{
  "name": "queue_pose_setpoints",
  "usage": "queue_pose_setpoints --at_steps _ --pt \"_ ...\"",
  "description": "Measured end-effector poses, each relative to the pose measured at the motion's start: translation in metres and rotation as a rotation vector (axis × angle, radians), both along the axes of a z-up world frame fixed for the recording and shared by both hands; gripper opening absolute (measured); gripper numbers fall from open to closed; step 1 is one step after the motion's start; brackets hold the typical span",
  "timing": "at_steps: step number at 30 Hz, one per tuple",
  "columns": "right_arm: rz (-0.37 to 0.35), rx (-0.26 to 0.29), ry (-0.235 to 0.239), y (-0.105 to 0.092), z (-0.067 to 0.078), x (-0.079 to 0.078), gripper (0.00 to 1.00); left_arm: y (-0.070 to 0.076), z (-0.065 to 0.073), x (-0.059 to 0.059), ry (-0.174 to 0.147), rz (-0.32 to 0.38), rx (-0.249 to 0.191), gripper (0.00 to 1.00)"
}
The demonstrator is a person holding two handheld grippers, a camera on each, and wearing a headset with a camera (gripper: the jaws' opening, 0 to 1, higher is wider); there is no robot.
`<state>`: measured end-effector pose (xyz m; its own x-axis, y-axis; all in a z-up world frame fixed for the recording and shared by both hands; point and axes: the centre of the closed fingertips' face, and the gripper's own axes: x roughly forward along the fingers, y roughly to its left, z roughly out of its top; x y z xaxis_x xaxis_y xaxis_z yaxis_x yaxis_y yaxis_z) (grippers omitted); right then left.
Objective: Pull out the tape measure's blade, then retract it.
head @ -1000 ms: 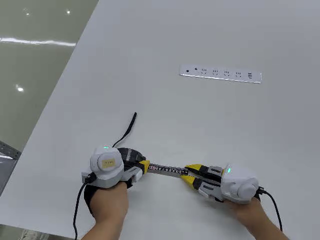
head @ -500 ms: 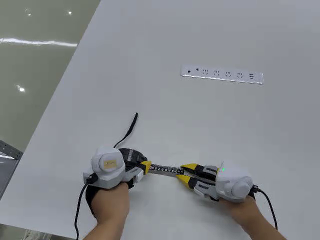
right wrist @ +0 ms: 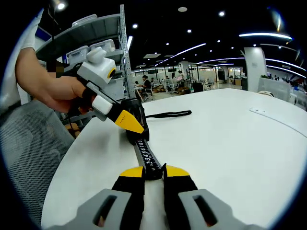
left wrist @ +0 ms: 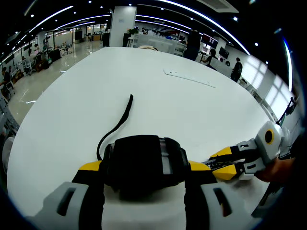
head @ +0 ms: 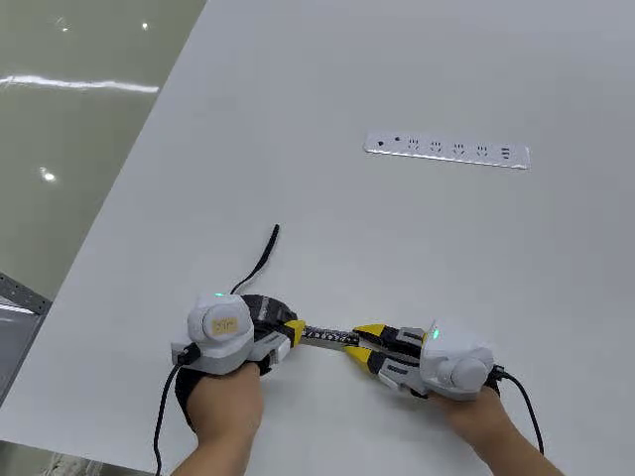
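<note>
Right at the near edge of the white bench (head: 397, 238) you've got both hands. The left hand (head: 223, 402) is wrapped around the left tool (left wrist: 144, 167) and the right hand (head: 476, 412) around the right tool (right wrist: 154, 173), and a black cable (head: 159, 416) trails off the back of each.

The left tool is clamped down on the tape measure (left wrist: 139, 153). It's a chunky black case sitting on the bench, squeezed between the two yellow tips, one on each side. The right tool is pinched tight on the blade (right wrist: 145, 154), with both yellow tips pressed together over the far end of it. From the right gripper view you can read the printed numbers running along the blade back towards the case.

Only a short stretch of blade is out, lying low over the bench and bridging the gap between the two tools, which point at each other and sit pretty close together. I can't tell whether the blade is touching the bench or just hovering above it.

Just past the case, a thin black strap (left wrist: 120, 122) snakes away across the bench, lying loose and flat.

Further out, well apart from all that, a white power strip (head: 446, 151) lies flat on the bench. Off the left edge there's glossy greenish floor (head: 69, 129) with light reflections. The right gripper view also catches a metal rack (right wrist: 120, 38) behind the left hand.
</note>
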<state>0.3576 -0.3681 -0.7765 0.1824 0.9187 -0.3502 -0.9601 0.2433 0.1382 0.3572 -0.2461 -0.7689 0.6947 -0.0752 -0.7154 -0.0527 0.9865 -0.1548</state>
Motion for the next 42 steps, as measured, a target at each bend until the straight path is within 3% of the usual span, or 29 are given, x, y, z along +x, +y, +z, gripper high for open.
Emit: queue_pose_setpoints --at_steps 42 --pt "0.015 0.006 0.016 0.034 0.000 0.000 0.13 0.000 0.000 0.000 0.001 0.004 -0.006 0.66"
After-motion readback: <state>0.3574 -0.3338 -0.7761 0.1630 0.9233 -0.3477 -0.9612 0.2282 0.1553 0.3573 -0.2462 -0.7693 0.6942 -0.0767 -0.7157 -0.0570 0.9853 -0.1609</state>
